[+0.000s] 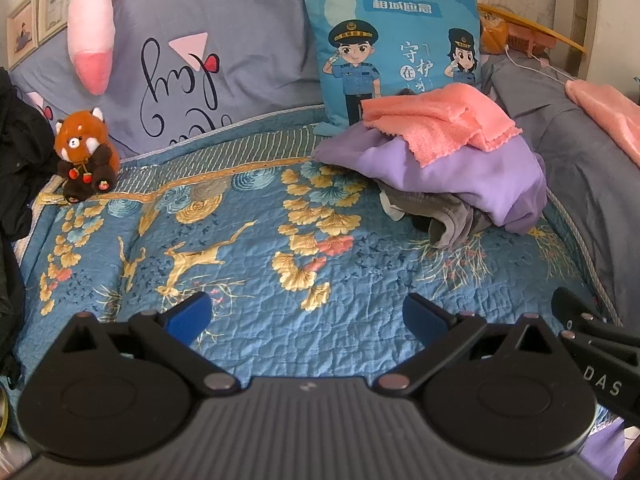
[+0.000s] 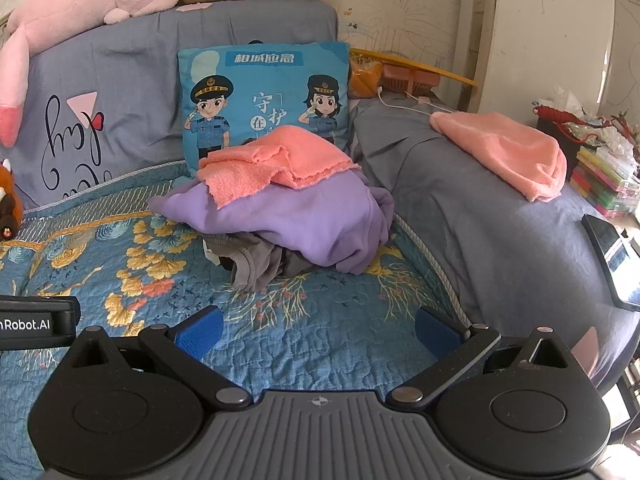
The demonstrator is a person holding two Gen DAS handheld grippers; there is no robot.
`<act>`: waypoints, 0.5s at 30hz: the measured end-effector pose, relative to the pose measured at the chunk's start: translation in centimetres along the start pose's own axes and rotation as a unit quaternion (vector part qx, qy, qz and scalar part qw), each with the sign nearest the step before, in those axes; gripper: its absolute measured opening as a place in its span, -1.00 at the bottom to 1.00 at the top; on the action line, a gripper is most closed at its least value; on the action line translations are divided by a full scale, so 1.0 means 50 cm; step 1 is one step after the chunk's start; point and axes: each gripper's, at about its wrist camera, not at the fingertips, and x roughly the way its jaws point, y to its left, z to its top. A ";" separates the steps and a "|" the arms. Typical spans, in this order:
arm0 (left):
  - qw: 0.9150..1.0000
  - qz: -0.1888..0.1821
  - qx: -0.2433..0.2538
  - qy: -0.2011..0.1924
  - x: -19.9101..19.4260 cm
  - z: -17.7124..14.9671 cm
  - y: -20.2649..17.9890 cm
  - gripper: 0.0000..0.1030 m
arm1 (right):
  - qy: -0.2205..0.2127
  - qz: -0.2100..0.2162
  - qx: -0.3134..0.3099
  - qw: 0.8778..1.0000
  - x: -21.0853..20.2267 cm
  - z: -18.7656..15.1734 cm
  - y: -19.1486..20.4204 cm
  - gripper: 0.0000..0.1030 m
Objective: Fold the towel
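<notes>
A crumpled pink towel (image 1: 436,120) (image 2: 276,160) lies on top of a heap of purple and grey clothes (image 1: 468,184) (image 2: 304,220) at the back of the bed. A second pink towel (image 1: 608,116) (image 2: 508,152) lies folded on the grey bedding at the right. My left gripper (image 1: 308,316) hovers open over the blue quilt, well in front of the heap, with nothing between its blue pads. My right gripper (image 2: 318,330) is also open and empty, just to the right of the left one, short of the heap.
The blue patterned quilt (image 1: 240,248) (image 2: 100,272) stretches flat to the left. A red panda plush (image 1: 86,152) sits at the far left. A blue cartoon cushion (image 1: 392,48) (image 2: 264,92) leans behind the heap. Grey rolled bedding (image 2: 500,248) borders the right; a phone (image 2: 612,260) stands beyond it.
</notes>
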 end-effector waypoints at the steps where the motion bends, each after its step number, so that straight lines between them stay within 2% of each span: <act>1: 1.000 0.000 0.000 0.000 0.000 0.000 0.001 0.99 | 0.000 0.000 0.000 1.000 0.000 0.000 0.000 1.00; 15: 1.000 -0.003 0.002 0.002 0.002 -0.001 0.001 0.99 | 0.001 -0.004 -0.005 1.000 0.001 -0.001 0.001 1.00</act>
